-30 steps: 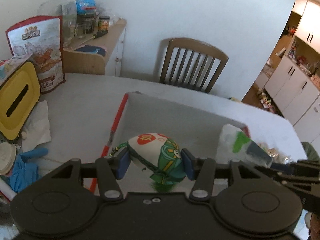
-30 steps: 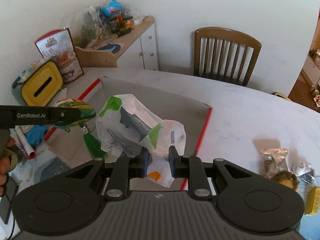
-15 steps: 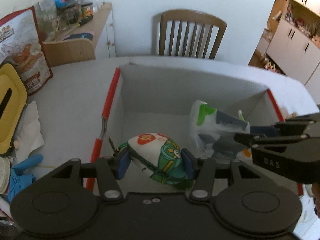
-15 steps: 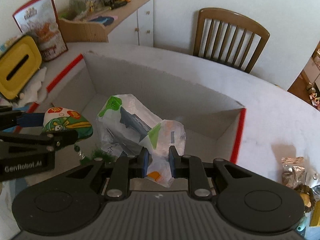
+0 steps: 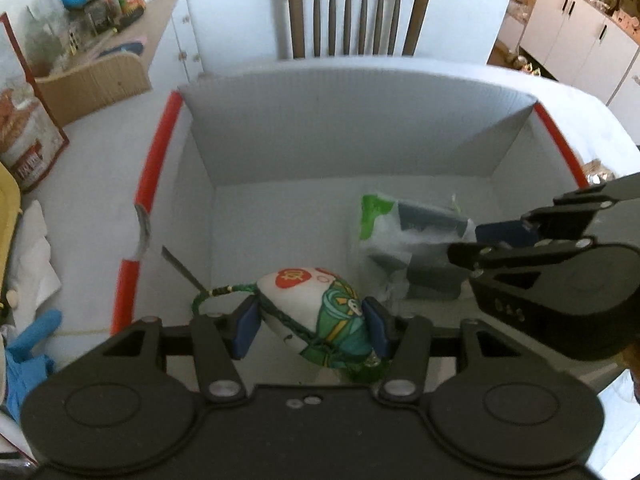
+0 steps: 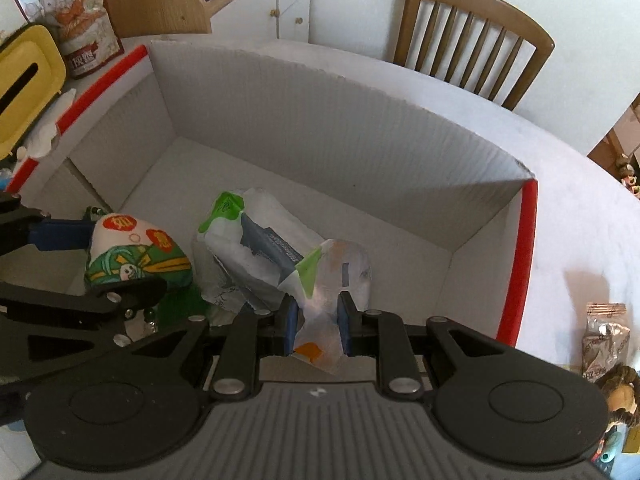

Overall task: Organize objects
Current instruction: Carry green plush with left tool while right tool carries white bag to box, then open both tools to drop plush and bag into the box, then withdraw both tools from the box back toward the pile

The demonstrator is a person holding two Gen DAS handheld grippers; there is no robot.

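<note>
left tongs (image 5: 312, 326): pinching the green-and-white fabric pouch (image 5: 316, 316), low inside the box
right tongs (image 6: 316, 326): pressed together on the crinkled plastic packet (image 6: 280, 256), also inside the box
box (image 6: 320, 120): white, red-edged, open, on the desk (image 6: 580, 216)
pouch vs packet: side by side, just beside each other

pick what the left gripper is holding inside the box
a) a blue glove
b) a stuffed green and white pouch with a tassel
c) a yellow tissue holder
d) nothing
b: the left gripper has its blue pads pressed on both sides of the green and white pouch, low inside the white box.
</note>
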